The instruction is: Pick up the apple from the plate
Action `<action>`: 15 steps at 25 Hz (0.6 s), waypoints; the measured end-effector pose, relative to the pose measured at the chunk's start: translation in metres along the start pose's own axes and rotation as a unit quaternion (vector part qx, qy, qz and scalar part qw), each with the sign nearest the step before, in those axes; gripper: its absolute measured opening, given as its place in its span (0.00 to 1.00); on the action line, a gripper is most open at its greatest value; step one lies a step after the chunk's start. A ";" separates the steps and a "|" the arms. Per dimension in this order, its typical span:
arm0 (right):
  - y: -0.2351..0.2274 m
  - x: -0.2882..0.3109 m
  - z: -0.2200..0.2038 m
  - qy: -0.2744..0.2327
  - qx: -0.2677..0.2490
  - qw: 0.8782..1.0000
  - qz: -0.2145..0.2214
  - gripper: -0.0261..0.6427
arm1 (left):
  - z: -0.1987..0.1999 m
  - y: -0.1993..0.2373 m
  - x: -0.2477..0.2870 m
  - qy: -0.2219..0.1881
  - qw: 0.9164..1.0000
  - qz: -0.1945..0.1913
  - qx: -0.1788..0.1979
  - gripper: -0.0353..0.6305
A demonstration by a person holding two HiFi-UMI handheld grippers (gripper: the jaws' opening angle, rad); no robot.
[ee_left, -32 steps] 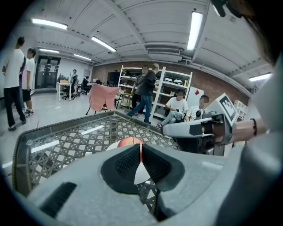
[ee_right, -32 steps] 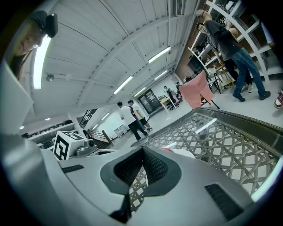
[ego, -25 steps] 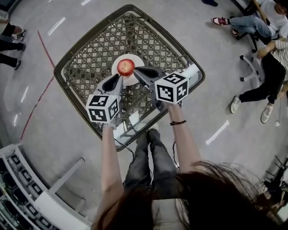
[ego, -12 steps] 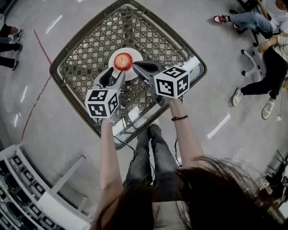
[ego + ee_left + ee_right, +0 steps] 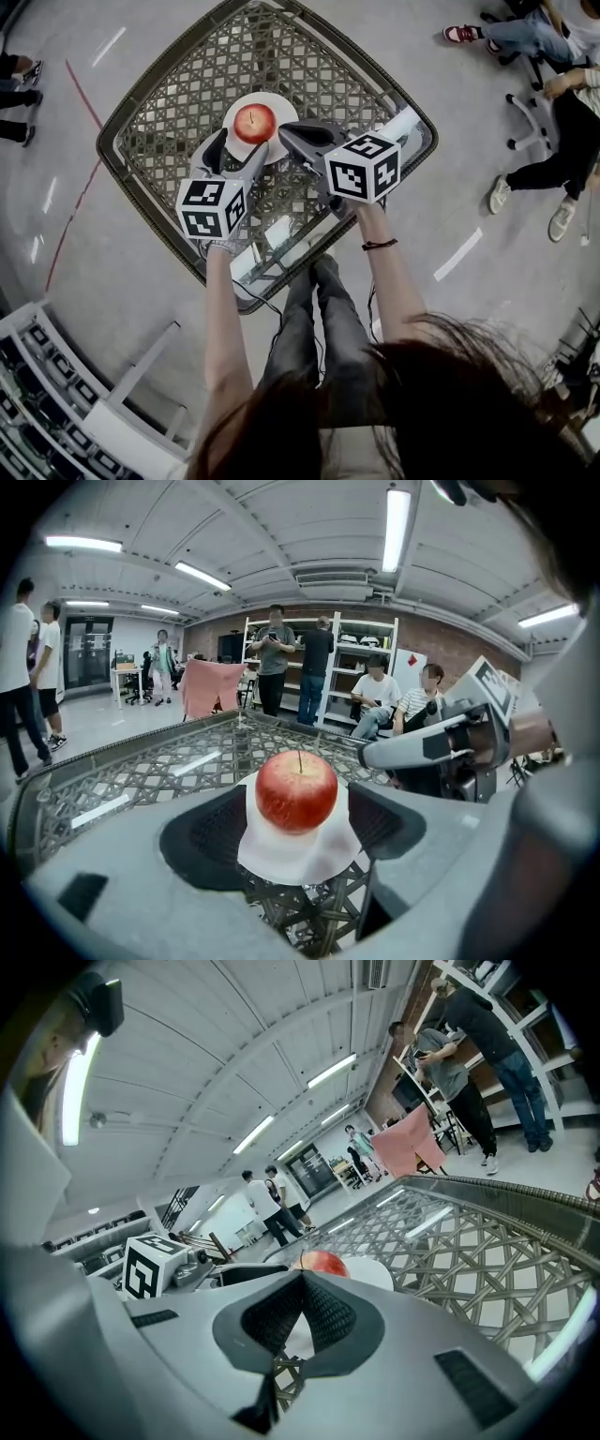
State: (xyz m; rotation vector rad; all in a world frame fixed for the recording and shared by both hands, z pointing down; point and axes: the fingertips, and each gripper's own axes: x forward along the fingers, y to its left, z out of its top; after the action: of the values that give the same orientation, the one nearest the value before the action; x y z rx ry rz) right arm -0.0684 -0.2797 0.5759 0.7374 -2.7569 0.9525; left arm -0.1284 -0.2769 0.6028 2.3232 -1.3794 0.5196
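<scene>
A red apple rests on a small white plate in the middle of a woven lattice table. My left gripper is at the plate's near edge. Its jaws are opening and do not touch the apple, which lies just ahead of the tips. In the left gripper view the apple sits on the plate, framed by the two dark pads. My right gripper is shut and empty beside the plate's right edge. In its own view the apple peeks over the closed right gripper.
The table has a raised rim all round. The seated person's legs are under its near corner. Other people sit on chairs at the right. Shelving stands at lower left.
The left gripper's jaws have gone from shut to wide apart. Both grippers have sunk a little toward the plate. The right gripper stays shut.
</scene>
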 end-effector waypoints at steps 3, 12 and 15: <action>-0.004 0.000 -0.001 0.000 0.002 1.000 -0.002 0.05 | -0.002 0.000 0.005 0.000 1.000 -0.005 0.003 0.58; -0.011 0.002 0.000 -0.003 0.002 1.000 -0.003 0.05 | -0.001 -0.003 0.019 0.002 0.999 -0.025 0.032 0.64; -0.013 0.002 -0.001 -0.002 0.001 1.000 -0.004 0.05 | -0.002 -0.003 0.022 0.010 0.998 -0.028 0.050 0.65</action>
State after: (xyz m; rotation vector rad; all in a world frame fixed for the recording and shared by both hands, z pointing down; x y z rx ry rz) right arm -0.0635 -0.2882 0.5844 0.7510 -2.7553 0.9548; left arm -0.1163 -0.2909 0.6157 2.4200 -1.3039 0.6065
